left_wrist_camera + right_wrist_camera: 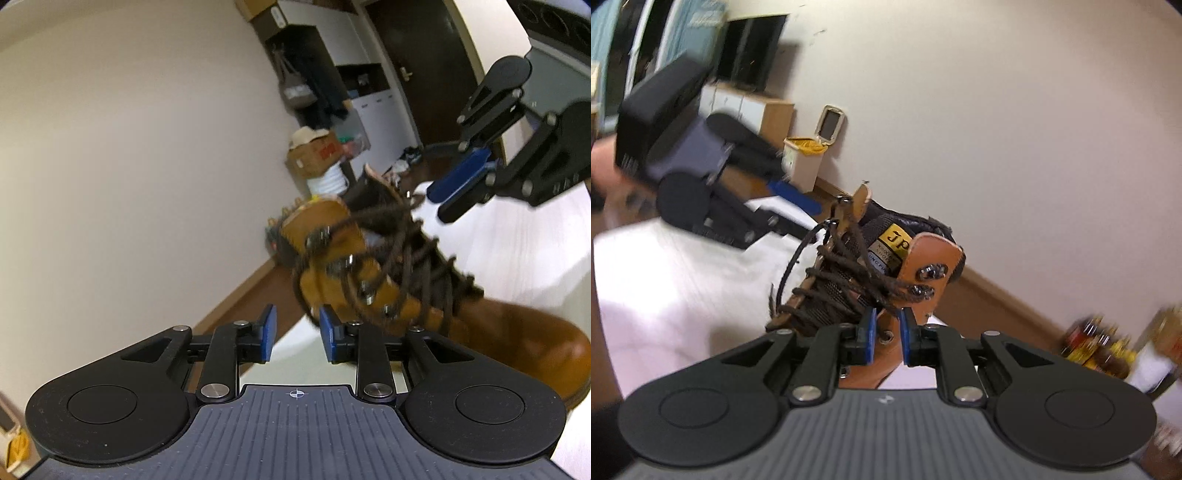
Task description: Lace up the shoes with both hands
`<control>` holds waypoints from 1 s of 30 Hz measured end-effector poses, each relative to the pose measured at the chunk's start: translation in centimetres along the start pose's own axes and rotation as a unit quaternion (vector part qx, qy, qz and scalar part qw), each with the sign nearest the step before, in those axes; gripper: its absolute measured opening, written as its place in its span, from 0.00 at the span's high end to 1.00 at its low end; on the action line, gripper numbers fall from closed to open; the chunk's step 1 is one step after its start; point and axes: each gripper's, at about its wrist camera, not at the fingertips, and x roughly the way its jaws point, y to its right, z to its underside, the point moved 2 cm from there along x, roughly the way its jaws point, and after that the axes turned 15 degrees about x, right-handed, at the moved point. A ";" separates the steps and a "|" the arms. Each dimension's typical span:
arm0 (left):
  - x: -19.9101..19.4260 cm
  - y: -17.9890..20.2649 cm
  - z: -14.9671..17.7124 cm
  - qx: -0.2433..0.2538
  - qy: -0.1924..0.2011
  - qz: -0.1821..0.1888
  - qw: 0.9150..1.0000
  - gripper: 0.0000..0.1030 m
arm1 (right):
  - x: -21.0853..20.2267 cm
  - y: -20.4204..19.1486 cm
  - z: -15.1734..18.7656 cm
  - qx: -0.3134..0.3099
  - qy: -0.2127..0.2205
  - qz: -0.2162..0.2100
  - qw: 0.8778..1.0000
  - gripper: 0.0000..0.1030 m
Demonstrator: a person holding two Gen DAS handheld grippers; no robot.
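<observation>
A tan leather boot [517, 339] with dark brown laces [402, 266] lies on a white table [517, 236]. It also shows in the right wrist view [931, 254], with its laces [849, 280] crossed up the tongue. My left gripper [297, 334] is open and empty, just left of the boot's lace hooks. My right gripper [886, 334] is open with a narrow gap, its pads beside the boot's upper flap, gripping nothing. In the left wrist view the right gripper [454, 192] hovers above the boot's collar. The left gripper [798, 199] shows blurred beyond the boot.
A cream wall and brown skirting lie behind the boot. Cardboard boxes [314, 151] and a dark door [417, 66] stand at the back. A small bin [805, 162] and bottles [1097, 347] sit by the wall.
</observation>
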 end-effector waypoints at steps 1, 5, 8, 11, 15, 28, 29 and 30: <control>0.4 0.2 -0.2 0.007 -0.001 -0.002 1.000 0.71 | -0.1 -0.1 0.0 -0.009 0.003 0.004 1.000 0.86; 1.1 0.6 -1.1 0.020 -0.004 -0.004 1.000 0.91 | -0.1 -0.4 -0.5 -0.026 0.026 0.020 0.999 0.86; 1.4 0.3 -1.4 0.004 0.001 0.010 1.000 0.97 | -0.2 0.0 -1.2 -0.012 0.044 0.016 0.999 0.86; 1.4 0.6 -1.4 0.010 -0.007 0.012 1.000 0.98 | 0.2 0.6 -1.6 -0.001 0.047 0.017 0.999 0.86; 0.3 1.9 -0.3 0.015 -0.026 0.021 0.999 0.98 | 0.2 1.3 -1.4 0.021 0.049 0.009 0.999 0.86; -2.4 2.1 1.5 -0.038 -0.058 0.014 0.998 0.92 | -1.9 1.7 0.5 0.077 0.037 -0.015 0.996 0.86; -2.7 2.3 1.9 -0.045 -0.068 0.014 0.997 0.92 | -2.1 1.8 0.9 0.086 0.036 -0.016 0.995 0.86; -3.1 2.6 2.2 -0.051 -0.078 0.015 0.995 0.92 | -2.3 1.9 1.2 0.096 0.034 -0.017 0.995 0.86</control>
